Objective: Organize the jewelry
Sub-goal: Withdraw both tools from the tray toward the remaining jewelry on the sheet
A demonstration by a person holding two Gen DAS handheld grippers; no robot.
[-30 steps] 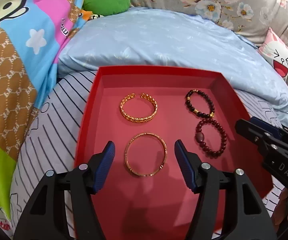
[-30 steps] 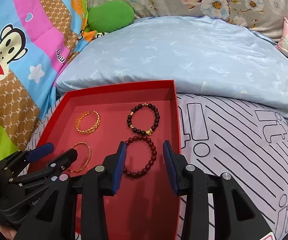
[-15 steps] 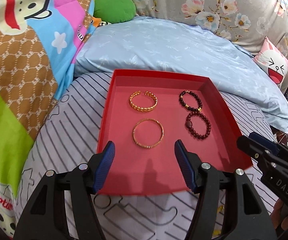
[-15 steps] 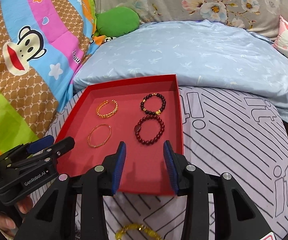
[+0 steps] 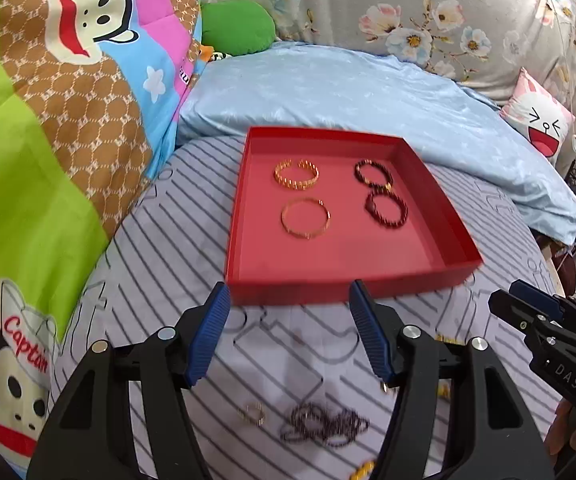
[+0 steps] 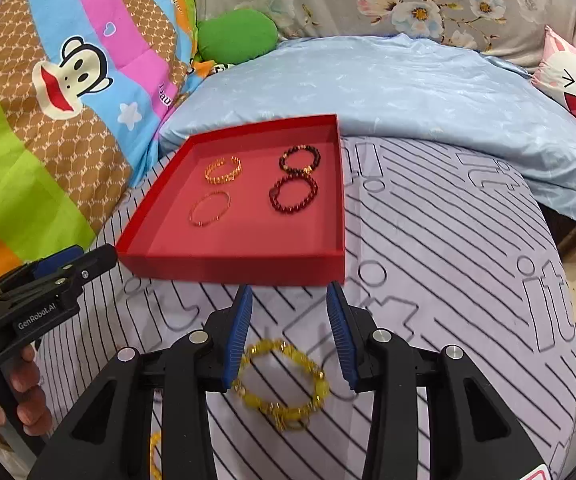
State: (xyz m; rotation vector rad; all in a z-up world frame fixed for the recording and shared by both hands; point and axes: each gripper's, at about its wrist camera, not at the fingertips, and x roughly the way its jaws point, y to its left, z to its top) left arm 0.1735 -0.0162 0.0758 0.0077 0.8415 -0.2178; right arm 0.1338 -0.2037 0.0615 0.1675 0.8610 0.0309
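A red tray [image 5: 339, 292] [image 6: 232, 268] lies on the striped bedding. It holds a gold cuff [image 5: 296, 174], a thin gold bangle [image 5: 305, 218], a black bead bracelet [image 5: 372, 173] and a dark red bead bracelet [image 5: 386, 209]. My left gripper [image 5: 288, 332] is open and empty above the bedding in front of the tray. Below it lie a small gold ring [image 5: 252, 415] and a dark bead strand [image 5: 323, 428]. My right gripper [image 6: 289, 332] is open and empty over a yellow bead bracelet [image 6: 282, 384].
A light blue pillow [image 5: 367, 96] lies behind the tray. A cartoon monkey quilt [image 5: 48, 120] rises on the left. A green cushion [image 5: 238, 26] and a pink cat cushion [image 5: 535, 124] sit at the back. A small yellow piece [image 6: 155, 454] lies near the right wrist view's bottom edge.
Both grippers have pulled back from over the tray to the bedding in front of it. Loose jewelry on the bedding has come into view. Both stay open and empty.
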